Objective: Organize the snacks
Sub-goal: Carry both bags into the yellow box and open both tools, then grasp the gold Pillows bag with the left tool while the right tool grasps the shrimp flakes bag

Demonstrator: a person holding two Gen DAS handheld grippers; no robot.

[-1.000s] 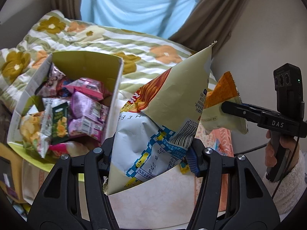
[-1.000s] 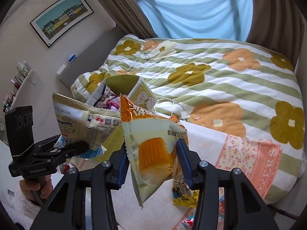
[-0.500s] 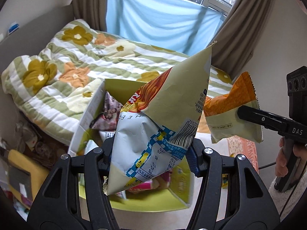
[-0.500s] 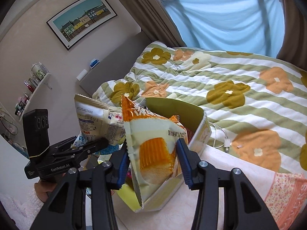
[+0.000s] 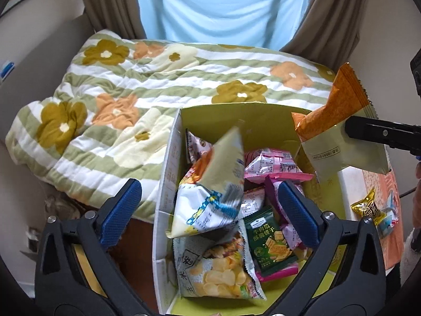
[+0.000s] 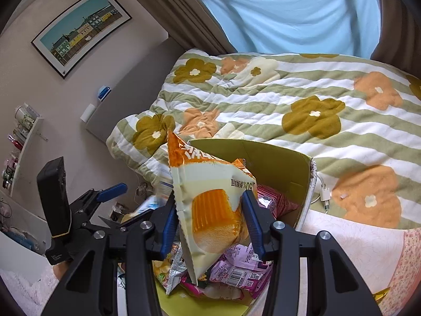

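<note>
Falling bag: cream snack bag with blue check print (image 5: 210, 187), blurred, loose between the blue pads, touching neither, tilted over the packets in the box.
Left gripper (image 5: 210, 210): jaws have just been opening and stand wide apart; nothing clamped; poised above the box's near-left part.
Cake packet: orange-and-cream packet with a sponge-cake picture (image 6: 210, 205), hanging over the box's right side.
Right gripper (image 6: 209, 222): jaws together on the cake packet, pads pressing its lower half; seen from the left wrist as a black finger pinching the packet's edge.
Box: open yellow-green carton (image 5: 263, 113), white outer walls, standing against the bed's edge.
Box contents: chip bag with potato slices (image 5: 218, 273) at the near-left corner; dark green cracker packet (image 5: 268, 239) just right of it; pink packets (image 5: 273, 163) toward the far-right corner.
Outside the box: gold-wrapped snack (image 5: 368, 208) on the pink patterned cloth (image 5: 373, 181), beyond the box's right wall.
Surroundings: flowered striped quilt (image 5: 118, 100) on the bed behind the box; blue curtain (image 5: 221, 8) at the window; framed picture (image 6: 81, 31) on the left wall.
</note>
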